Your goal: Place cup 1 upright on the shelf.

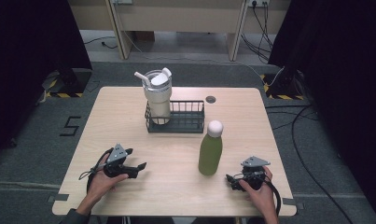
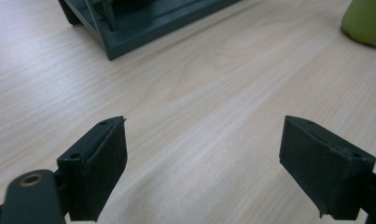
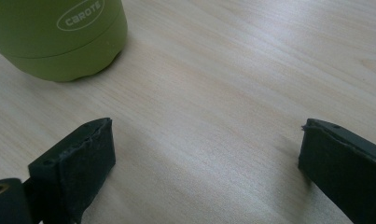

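A green bottle (image 1: 210,152) with a white cap stands upright on the wooden table (image 1: 129,107), right of centre. Its base (image 3: 55,37) rises at the upper left of the right gripper view, with "CAROTE" printed on it. A cream tumbler (image 1: 157,95) with a lid and straw stands in the left end of a dark wire basket (image 1: 183,122) at the back. My left gripper (image 1: 140,167) rests low at the front left, open, its jaws wide apart over bare wood (image 2: 204,154). My right gripper (image 1: 229,180) is open too, just right of the bottle, holding nothing (image 3: 206,154).
The basket's corner (image 2: 129,32) and the bottle's edge (image 2: 365,23) appear far off in the left gripper view. A small dark round inset (image 1: 211,99) sits in the table behind the basket. Cables trail over the floor at the right.
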{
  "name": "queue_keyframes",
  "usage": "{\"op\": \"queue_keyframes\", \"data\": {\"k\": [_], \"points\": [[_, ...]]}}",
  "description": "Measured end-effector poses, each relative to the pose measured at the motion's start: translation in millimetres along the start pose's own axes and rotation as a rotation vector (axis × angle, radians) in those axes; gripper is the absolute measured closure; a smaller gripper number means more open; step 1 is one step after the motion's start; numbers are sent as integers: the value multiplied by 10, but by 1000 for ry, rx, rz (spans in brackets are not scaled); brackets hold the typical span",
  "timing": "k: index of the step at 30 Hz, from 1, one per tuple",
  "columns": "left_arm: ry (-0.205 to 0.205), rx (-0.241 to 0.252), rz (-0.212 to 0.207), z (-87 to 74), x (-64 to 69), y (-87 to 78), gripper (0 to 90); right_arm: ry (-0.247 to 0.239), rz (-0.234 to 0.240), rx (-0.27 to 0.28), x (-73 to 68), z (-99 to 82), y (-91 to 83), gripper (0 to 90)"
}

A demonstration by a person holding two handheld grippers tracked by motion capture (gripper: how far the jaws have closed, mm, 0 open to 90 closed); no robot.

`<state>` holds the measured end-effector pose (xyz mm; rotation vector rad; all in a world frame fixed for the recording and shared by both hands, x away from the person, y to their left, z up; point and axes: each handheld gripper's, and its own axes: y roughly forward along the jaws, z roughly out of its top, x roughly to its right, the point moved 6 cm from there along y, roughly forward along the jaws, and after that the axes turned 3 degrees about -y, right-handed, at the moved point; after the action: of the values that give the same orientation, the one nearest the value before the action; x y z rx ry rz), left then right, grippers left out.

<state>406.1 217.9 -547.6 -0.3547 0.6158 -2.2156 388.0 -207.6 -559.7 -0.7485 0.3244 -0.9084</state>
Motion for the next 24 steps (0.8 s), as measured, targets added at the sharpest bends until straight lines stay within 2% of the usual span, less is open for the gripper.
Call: {"op": "queue_keyframes", "data": {"k": [6, 10, 13, 15, 18, 24], "points": [[-6, -34, 4, -66, 3, -29, 148, 0, 0, 0, 0, 0, 0, 42], [-14, -77, 0, -131, 0, -24, 149, 3, 2, -1, -3, 0, 1, 41], [-7, -95, 1, -150, 4, -30, 149, 3, 3, -1, -2, 1, 1, 40], [8, -146, 16, -191, 0, -23, 149, 3, 3, -1, -2, 1, 2, 39], [11, -147, 12, -196, 10, -30, 146, 2, 3, -1, -1, 1, 2, 39], [-13, -158, -2, -207, 11, -31, 133, 2, 3, -1, -2, 1, 2, 39]]}}
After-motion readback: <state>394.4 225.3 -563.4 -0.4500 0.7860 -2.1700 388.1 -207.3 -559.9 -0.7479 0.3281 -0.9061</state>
